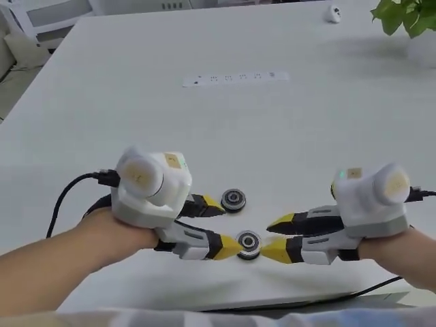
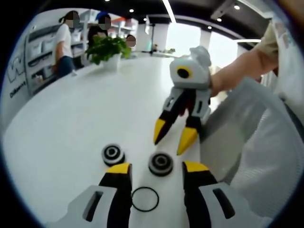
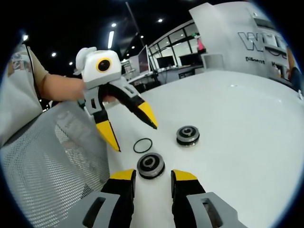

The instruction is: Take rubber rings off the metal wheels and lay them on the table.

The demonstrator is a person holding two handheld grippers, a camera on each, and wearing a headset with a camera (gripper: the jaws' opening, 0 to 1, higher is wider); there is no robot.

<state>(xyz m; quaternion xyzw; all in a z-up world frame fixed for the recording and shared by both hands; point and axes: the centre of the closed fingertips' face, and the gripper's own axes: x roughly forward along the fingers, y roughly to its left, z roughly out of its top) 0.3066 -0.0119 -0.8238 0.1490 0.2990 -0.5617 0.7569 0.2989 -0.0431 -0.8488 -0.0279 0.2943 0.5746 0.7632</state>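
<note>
Near wheel [image 1: 248,241]: stiff metal, may skid on worktop [image 1: 204,122]; brace one side, pinch rubber at rim. Loose ring [image 3: 134,146] thin, floppy. Left gripper [image 1: 219,226], right gripper [image 1: 270,237] released, flanking wheel.

The near wheel [image 1: 248,241] lies on the table [image 1: 136,102] between left gripper [image 1: 226,226] and right gripper [image 1: 269,237], far wheel [image 1: 234,199] at its eleven o'clock, ring [image 2: 145,198] at nine.

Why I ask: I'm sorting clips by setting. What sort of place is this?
Likely an office or showroom: a large white table, a green potted plant, glass-walled rooms under ceiling spotlights.
</note>
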